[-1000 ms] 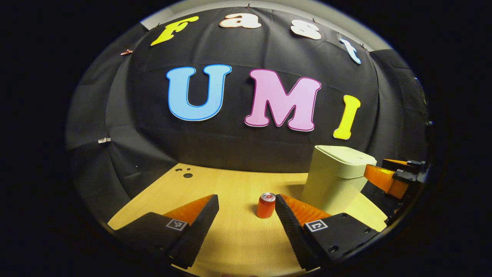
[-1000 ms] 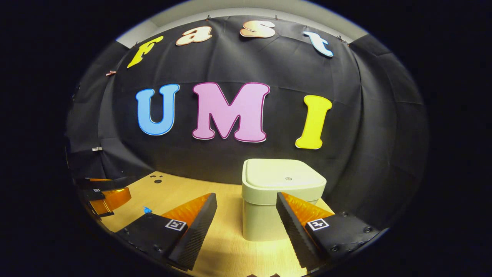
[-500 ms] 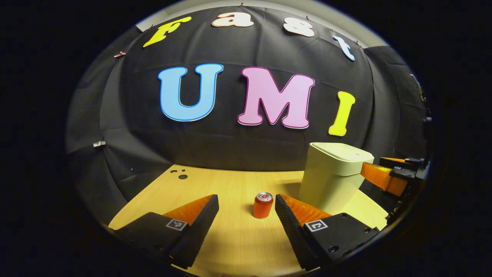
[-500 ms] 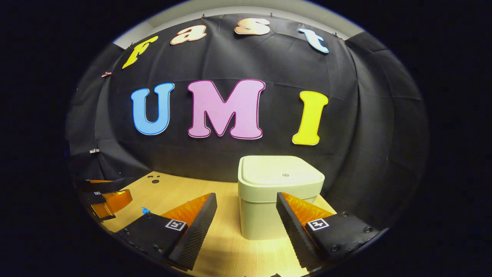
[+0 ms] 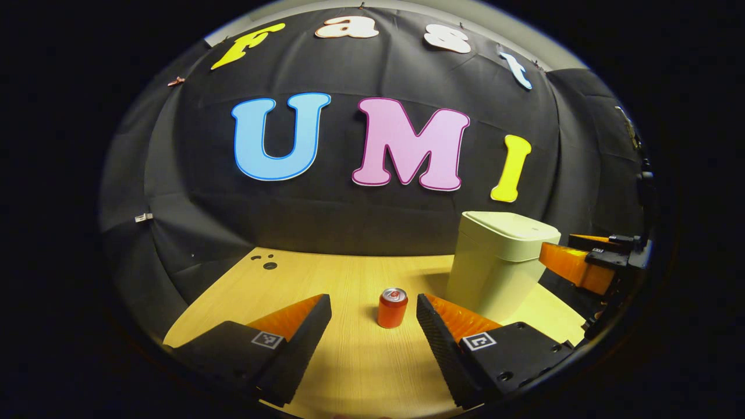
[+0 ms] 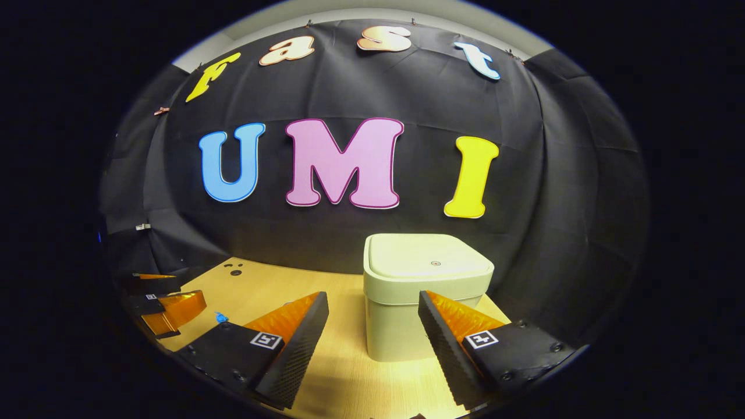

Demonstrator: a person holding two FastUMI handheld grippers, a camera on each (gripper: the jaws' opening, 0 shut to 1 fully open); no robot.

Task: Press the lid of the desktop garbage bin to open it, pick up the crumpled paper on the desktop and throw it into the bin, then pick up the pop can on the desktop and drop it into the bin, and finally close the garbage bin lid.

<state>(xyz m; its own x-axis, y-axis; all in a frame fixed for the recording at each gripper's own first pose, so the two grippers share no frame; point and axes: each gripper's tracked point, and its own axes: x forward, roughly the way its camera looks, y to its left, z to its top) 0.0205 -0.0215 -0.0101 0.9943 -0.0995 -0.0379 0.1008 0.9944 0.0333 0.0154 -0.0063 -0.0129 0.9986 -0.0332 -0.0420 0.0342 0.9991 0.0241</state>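
Garbage bin (image 6: 428, 297) and pop can are the task's things on show; the bin is named after the bigger wooden table (image 5: 349, 279), which fills the lower part of both views in front of the black cloth wall (image 5: 372, 221). On that table the bin stands upright toward the right end, pale and square, its lid (image 6: 429, 260) shut flat on top. In the left gripper view the bin (image 5: 495, 267) rises to the right of centre.

Next in size come the tools. Left gripper (image 5: 372, 326) hangs above the near table edge with its two fingers spread wide, grasping nothing. Right gripper (image 6: 372, 326) is likewise spread, nothing between its fingers, and it faces the bin's front wall, which sits ahead of and between them. From the left gripper view the right gripper (image 5: 588, 265) appears just beside the bin's right side; whether it touches cannot be told. The left one (image 6: 163, 302) shows at the left edge of the right gripper view.

Pop can (image 5: 392, 308), red and upright, stands on the table ahead of the left gripper, nearer its right finger, left of the bin and apart from it.

Smallest is a blue scrap (image 6: 221, 318) on the tabletop, beside the right gripper's left finger.
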